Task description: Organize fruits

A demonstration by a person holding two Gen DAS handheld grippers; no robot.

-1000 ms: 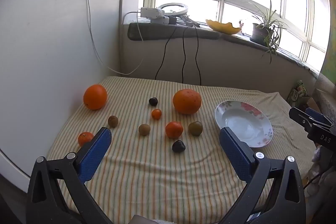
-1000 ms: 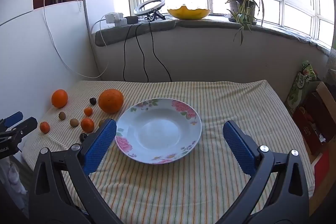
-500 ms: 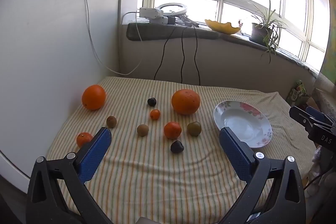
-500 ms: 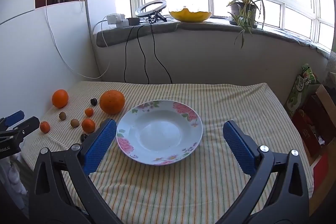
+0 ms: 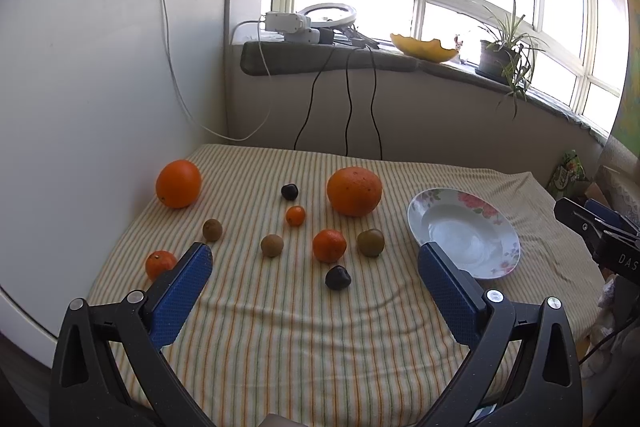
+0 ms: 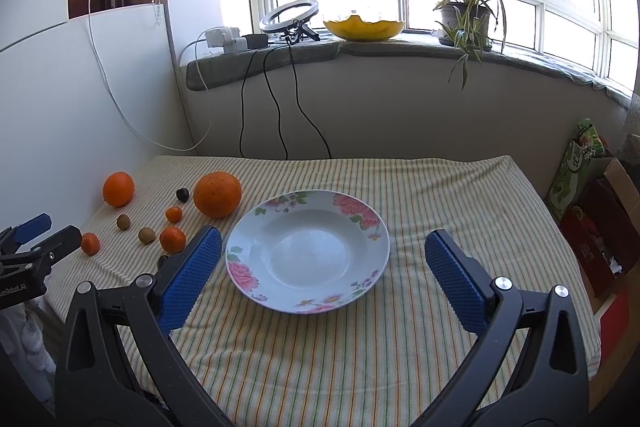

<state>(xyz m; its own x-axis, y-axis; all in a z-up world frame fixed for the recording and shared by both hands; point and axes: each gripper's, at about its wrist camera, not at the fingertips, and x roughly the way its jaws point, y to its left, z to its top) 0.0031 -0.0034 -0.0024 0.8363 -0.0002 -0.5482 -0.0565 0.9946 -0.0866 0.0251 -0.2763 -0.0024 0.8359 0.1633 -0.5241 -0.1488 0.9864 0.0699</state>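
- Your left gripper (image 5: 314,259) hangs above the near edge of a striped tablecloth (image 5: 280,327), blue pads spread wide and holding nothing.
- Your right gripper (image 6: 322,247) hovers over a floral plate (image 6: 360,219), its jaws likewise wide apart and empty; the plate holds no fruit.
- In the left wrist view the fruit lies scattered on the cloth to the left of the plate (image 5: 500,219), none of it touching the plate.
- A large orange (image 5: 354,191) sits nearest the plate at the back; a second orange (image 5: 178,183) rests by the white panel (image 5: 80,87) on the far left.
- In front of the large orange lie a tangerine (image 5: 329,245) and, just beside it, a greenish-brown fruit (image 5: 371,242).
- A kiwi (image 5: 272,245) sits left of the tangerine, and another kiwi (image 5: 212,229) further left.
- A tiny orange fruit (image 5: 295,215) lies between the two oranges, with a dark fruit (image 5: 289,191) just behind it.
- A second dark fruit (image 5: 338,277) is nearest to you, between your left gripper's pads in the picture.
- A small tangerine (image 5: 159,264) sits at the cloth's left edge, partly hidden by the left pad.
- On the windowsill stand a ring light (image 6: 289,17), a yellow bowl (image 6: 363,27) and a potted plant (image 6: 466,19).
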